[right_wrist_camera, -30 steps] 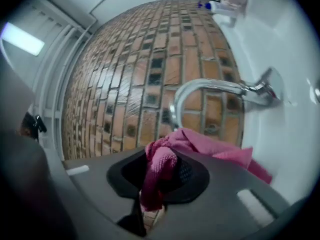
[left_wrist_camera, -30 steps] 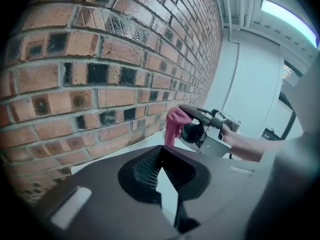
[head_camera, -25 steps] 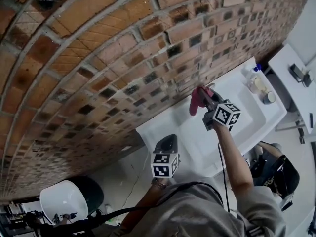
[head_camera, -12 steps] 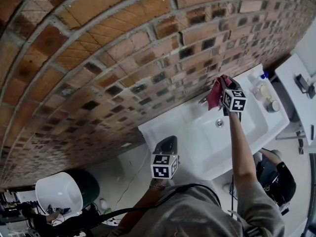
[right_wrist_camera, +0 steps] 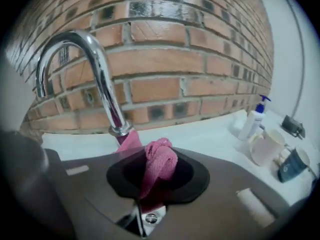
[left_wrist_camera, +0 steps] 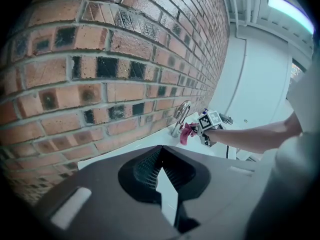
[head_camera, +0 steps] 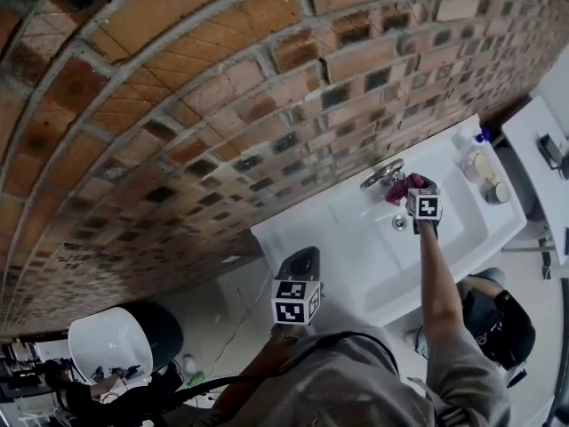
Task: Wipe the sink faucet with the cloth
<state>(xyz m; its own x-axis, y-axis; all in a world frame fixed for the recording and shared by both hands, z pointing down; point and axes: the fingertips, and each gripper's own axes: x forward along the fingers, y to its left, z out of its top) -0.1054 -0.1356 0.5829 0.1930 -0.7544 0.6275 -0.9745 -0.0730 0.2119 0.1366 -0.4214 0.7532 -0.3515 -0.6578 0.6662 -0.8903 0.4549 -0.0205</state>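
Your right gripper (head_camera: 407,190) is clenched on the crumpled pink cloth (right_wrist_camera: 159,163). A bunched knot of it sticks up between the jaws, and a flat fold reaches forward to touch the curved chrome gooseneck faucet (right_wrist_camera: 100,79) just under its collar.

That is the change. Half a second ago the cloth was high up and hid the crown of the spout in the head view. Now the whole arch shows bare and shiny, and the cloth has come down to the foot of the faucet, where it meets the white ceramic sink (head_camera: 356,269) in front of the red brick wall (head_camera: 178,105).

I judge that the upper curve has had its pass and that you are now on the base, so the wipe is well under way but not finished. The back of the spout, on the wall side, is out of sight from here, and I cannot tell whether it has been reached.

Your left gripper (head_camera: 300,261) has not moved. It hangs close to your body, well apart from the sink, with its jaws together and nothing between them.

Keep the fold pressed against the metal as you work round the collar, since only a small part of the cloth is in contact. The white pump bottle (right_wrist_camera: 252,118) stands on the sink ledge to your right, clear of the cloth for now.
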